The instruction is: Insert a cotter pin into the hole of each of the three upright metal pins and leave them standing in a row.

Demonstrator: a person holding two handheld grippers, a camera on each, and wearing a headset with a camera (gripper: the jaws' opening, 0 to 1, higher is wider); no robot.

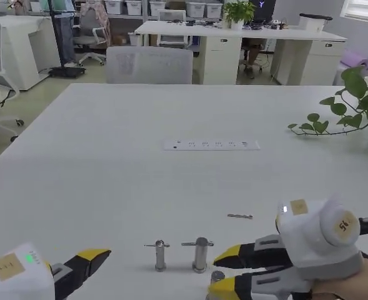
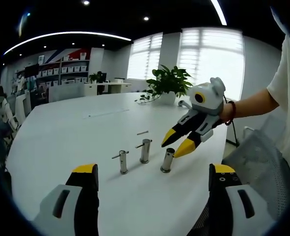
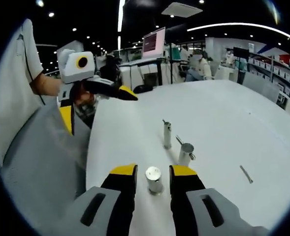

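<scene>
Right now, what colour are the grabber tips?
Yellow fingertips, best in the left gripper view.

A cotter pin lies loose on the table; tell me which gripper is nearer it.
Right. The right gripper is close beside the loose cotter pin, straddling the bare metal pin; the left gripper is beyond the other two pins.

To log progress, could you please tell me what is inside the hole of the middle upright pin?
A cotter pin runs through the middle pin, its ends sticking out either side. The stretch within the hole is covered.
</scene>
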